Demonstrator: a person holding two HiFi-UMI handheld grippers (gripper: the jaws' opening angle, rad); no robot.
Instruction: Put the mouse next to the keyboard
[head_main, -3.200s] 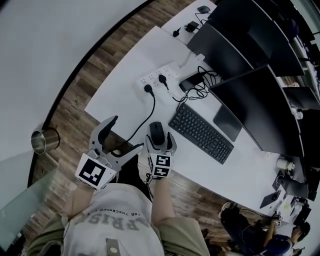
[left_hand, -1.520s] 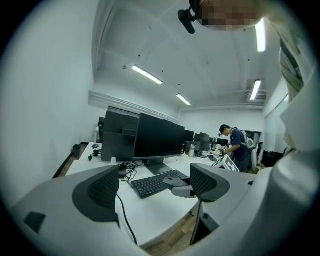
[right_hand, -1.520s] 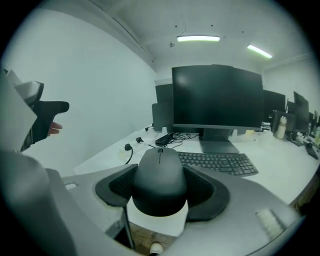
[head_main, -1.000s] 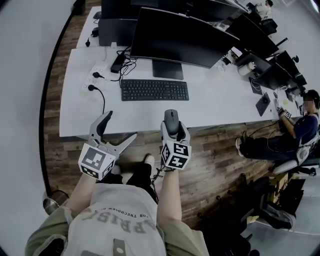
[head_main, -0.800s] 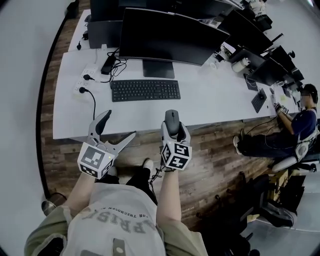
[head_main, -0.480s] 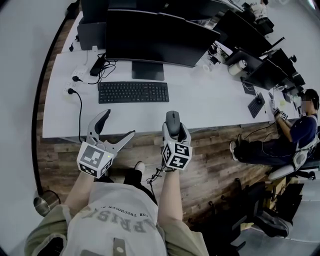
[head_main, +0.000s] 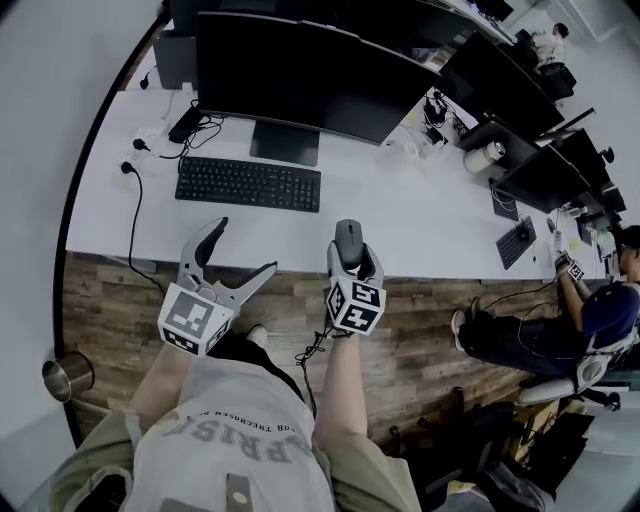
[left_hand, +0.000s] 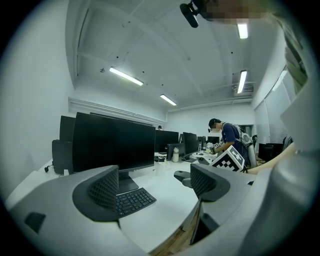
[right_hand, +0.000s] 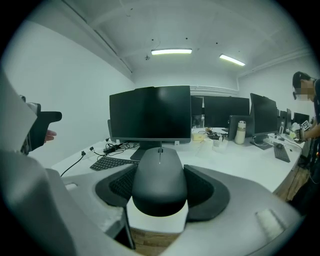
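right gripper view shows the mouse (right_hand: 159, 172) clamped between the right gripper (right_hand: 160, 189) jaws, held flat for setting down; the keyboard (right_hand: 107, 162) lies ahead-left of them. the left gripper (left_hand: 156, 185) jaws gape wide, empty.

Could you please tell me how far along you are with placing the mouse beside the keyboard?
Done: the mouse is picked up, clamped in the right claw. In hand: it hangs by the desk edge, right of the keyboard. Left: set it down beside the keyboard and release. The left claw is open, empty.
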